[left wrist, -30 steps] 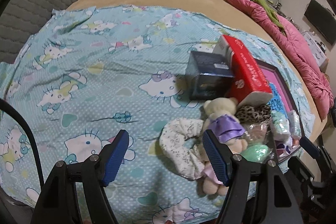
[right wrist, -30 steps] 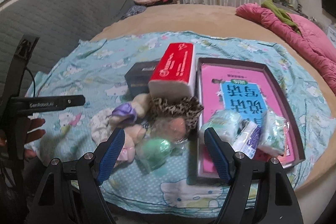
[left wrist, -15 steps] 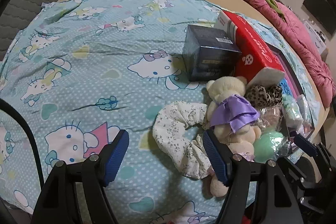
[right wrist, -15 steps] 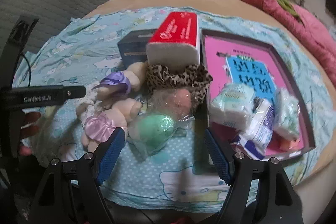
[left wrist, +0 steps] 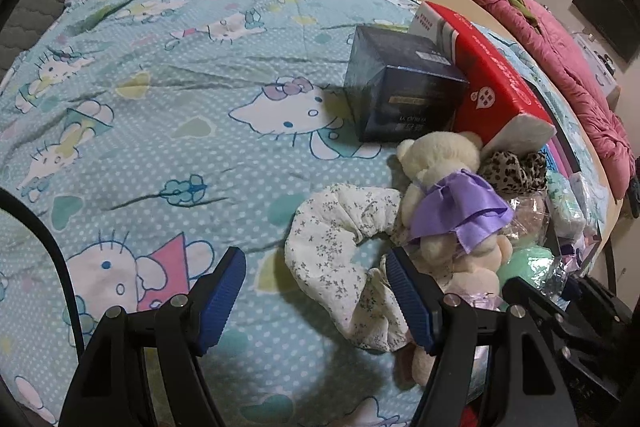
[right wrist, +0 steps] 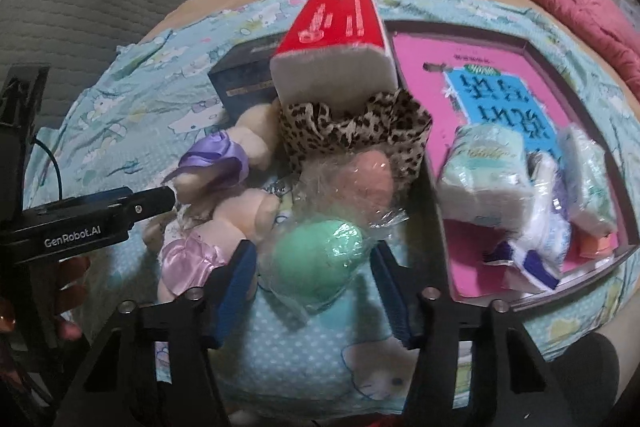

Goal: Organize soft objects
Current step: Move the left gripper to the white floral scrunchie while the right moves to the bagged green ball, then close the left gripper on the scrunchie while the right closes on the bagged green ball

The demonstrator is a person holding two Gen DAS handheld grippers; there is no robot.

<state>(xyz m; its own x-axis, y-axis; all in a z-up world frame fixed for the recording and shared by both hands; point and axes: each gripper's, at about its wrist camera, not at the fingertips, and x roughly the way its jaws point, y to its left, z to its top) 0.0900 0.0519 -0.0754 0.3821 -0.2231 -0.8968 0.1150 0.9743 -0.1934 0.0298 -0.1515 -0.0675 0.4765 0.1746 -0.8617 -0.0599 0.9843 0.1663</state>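
Soft objects lie in a pile on the Hello Kitty sheet [left wrist: 200, 99]. My left gripper [left wrist: 316, 287] is open, with the white floral scrunchie [left wrist: 340, 247] lying between its fingers. A cream teddy bear in a purple cape [left wrist: 444, 187] lies just right of it, also in the right wrist view [right wrist: 224, 163]. My right gripper [right wrist: 316, 279] is open around a green sponge in clear wrap [right wrist: 320, 251]. A pink wrapped sponge [right wrist: 364, 179] and a leopard scrunchie [right wrist: 352, 131] lie just beyond it.
A red tissue pack [right wrist: 336, 47] and a dark blue box [left wrist: 400, 87] stand behind the pile. A dark tray [right wrist: 560, 51] with a pink lining holds several wrapped packs [right wrist: 488, 171] at the right. A pink quilt [left wrist: 560, 39] lies at the far right.
Both grippers moved forward and down toward the pile. The left gripper's fingers now flank the white scrunchie and the right gripper's fingers flank the green sponge.
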